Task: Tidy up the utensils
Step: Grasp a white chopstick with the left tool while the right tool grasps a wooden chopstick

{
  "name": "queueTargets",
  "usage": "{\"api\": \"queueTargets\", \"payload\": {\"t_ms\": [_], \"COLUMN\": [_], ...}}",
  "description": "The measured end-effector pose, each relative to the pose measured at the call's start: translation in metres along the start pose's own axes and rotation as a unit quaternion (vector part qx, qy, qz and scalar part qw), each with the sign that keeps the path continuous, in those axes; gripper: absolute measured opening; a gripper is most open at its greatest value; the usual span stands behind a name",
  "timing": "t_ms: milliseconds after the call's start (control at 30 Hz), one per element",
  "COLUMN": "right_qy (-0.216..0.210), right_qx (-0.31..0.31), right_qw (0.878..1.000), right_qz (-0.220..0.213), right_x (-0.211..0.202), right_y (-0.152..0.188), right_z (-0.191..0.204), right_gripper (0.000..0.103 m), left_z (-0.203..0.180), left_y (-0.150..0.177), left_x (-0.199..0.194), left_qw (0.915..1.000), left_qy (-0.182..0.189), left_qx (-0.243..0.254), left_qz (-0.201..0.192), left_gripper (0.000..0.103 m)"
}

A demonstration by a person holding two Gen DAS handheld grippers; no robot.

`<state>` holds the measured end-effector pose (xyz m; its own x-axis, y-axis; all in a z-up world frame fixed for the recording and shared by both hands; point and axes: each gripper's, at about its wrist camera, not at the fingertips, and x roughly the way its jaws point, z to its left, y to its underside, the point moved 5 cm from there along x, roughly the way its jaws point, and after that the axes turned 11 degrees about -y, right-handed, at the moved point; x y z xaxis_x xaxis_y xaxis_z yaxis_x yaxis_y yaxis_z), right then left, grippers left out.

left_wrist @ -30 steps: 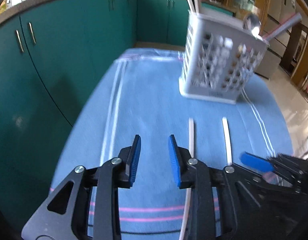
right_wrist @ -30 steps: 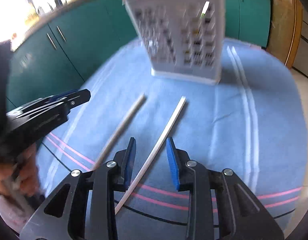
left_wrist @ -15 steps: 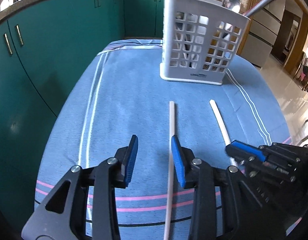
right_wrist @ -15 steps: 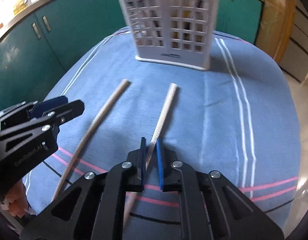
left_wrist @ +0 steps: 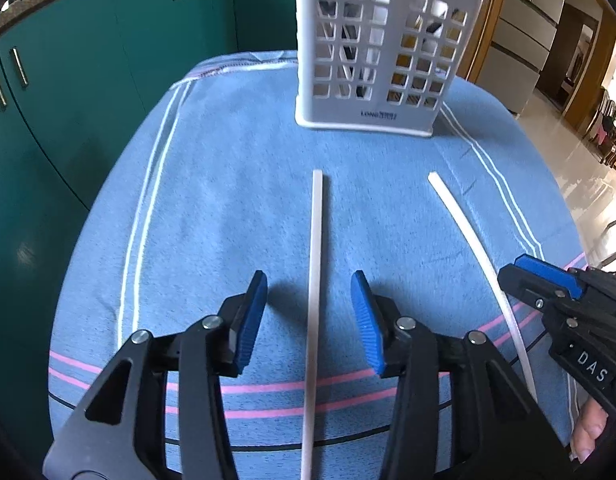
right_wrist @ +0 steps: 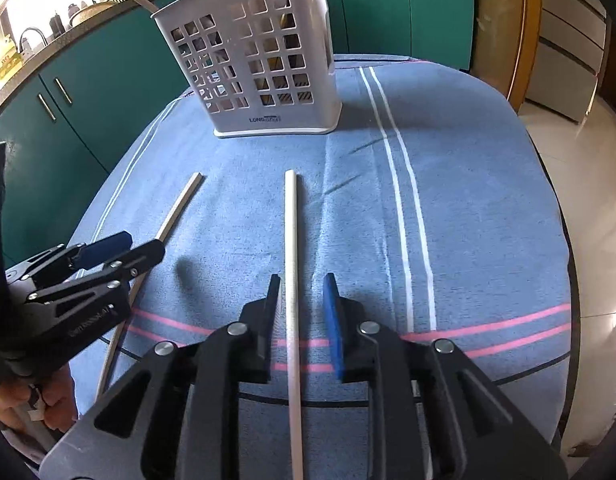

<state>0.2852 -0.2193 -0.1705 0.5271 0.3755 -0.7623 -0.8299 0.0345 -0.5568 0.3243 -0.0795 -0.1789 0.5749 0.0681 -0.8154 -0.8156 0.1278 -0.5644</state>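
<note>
Two chopsticks flat on cloth (left_wrist: 235,200), short of caddy (left_wrist: 382,60). Left gripper (left_wrist: 308,316) just opened, straddling left stick (left_wrist: 315,280); right gripper (right_wrist: 299,312) reopening around right stick (right_wrist: 290,260) (neither clamped). Lower, centre, then squeeze mid-length.

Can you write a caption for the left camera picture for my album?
Open left gripper straddles a white chopstick before the utensil basket.

Left gripper (left_wrist: 308,312) pitched steeply down, jaws apart and just been widening, pads pressing nothing. Right gripper (right_wrist: 299,312) at its 3 o'clock, likewise pitched down, jaws narrowly apart, just been reopening, pads gripping nothing. Fingers of person's hand (right_wrist: 47,404) wrapped left gripper's handle.
</note>
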Motion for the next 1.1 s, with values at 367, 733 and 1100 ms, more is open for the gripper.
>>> {"api": "queueTargets", "payload": {"t_ms": [367,733,1100], "right_qy": [-0.002,-0.021,-0.028], "right_qx": [-0.004,-0.033,-0.047], "right_qw": [1.0,0.999,0.998], "right_qz": [0.007,0.025,0.031], "right_x": [0.009,0.006,0.001], "right_y": [0.001,0.015,0.016], "right_z": [0.001,0.013,0.02], "right_gripper": [0.021,0.006,0.023], "left_z": [-0.005,-0.012,-0.009], "left_y": [0.008,0.028,0.022], "left_x": [-0.005,-0.018,-0.018], "left_qw": [0.9999,0.9993,0.9988], "left_qy": [0.0,0.031,0.033], "left_qx": [0.01,0.014,0.011], "left_qz": [0.003,0.014,0.034], "left_gripper": [0.006,0.006,0.01]}}
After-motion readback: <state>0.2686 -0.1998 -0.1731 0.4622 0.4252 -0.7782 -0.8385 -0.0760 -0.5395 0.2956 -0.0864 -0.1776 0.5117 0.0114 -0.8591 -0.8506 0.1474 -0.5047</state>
